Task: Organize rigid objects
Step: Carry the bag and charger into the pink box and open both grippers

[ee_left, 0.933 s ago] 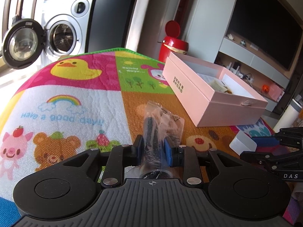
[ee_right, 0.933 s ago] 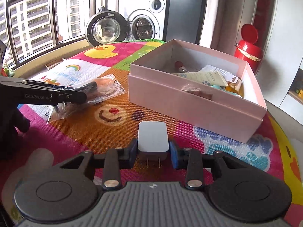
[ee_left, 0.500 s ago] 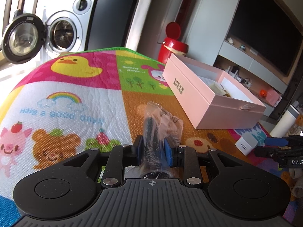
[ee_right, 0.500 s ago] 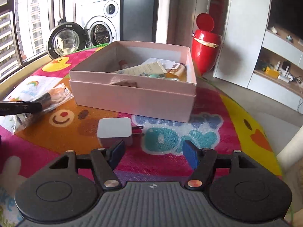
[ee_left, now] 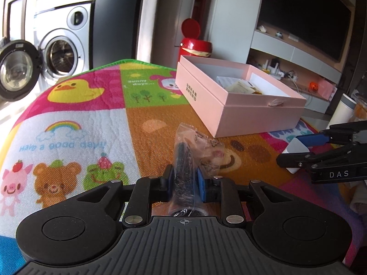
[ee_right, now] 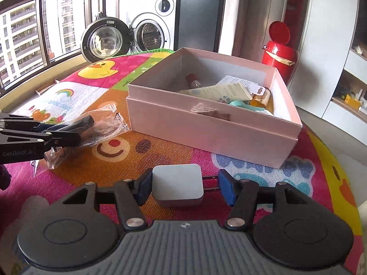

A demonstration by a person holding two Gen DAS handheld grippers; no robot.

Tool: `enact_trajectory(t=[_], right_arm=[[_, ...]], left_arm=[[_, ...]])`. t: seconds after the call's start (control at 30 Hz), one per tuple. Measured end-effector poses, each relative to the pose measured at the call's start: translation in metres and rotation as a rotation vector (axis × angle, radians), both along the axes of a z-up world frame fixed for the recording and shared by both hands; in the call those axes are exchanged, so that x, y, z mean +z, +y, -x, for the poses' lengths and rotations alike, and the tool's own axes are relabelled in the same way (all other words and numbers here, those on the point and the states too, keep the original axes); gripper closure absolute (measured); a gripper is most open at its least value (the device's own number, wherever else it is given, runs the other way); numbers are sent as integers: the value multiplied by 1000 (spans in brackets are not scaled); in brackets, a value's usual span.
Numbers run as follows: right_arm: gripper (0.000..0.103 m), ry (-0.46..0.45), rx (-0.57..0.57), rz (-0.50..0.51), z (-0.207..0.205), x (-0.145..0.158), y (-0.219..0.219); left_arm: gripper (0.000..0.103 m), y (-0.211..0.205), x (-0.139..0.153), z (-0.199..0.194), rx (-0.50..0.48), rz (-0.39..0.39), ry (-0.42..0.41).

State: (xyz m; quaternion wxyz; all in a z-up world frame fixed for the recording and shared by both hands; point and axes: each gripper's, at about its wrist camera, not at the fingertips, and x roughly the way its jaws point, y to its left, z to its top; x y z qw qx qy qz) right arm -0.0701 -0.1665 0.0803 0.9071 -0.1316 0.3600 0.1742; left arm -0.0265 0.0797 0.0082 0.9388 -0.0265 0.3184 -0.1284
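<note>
My left gripper [ee_left: 183, 181] is clamped on a bagged tool [ee_left: 183, 160] lying on the mat [ee_left: 68, 123] near me. The open box [ee_right: 211, 126] sits on the mat beyond it, to the right, with papers and bottles inside. My right gripper [ee_right: 185, 184], jaws closing, straddles the charger [ee_right: 177, 188] on the mat just in front of the box; the pads are not pressing it. A washing machine [ee_right: 151, 27] stands far behind the mat at left, a bin [ee_right: 278, 55] far right behind the box
</note>
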Motion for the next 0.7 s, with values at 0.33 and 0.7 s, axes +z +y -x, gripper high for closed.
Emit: enact_trajectory(t=[0.33,0.7], right_arm=[[43,-151,18,-14,59,62,-32],[43,-330,46,-49,85,114,-36]], left_arm=[[79,-37,66,37,-210,27,-151],[78,-82,152,-101,-177,168,-300]])
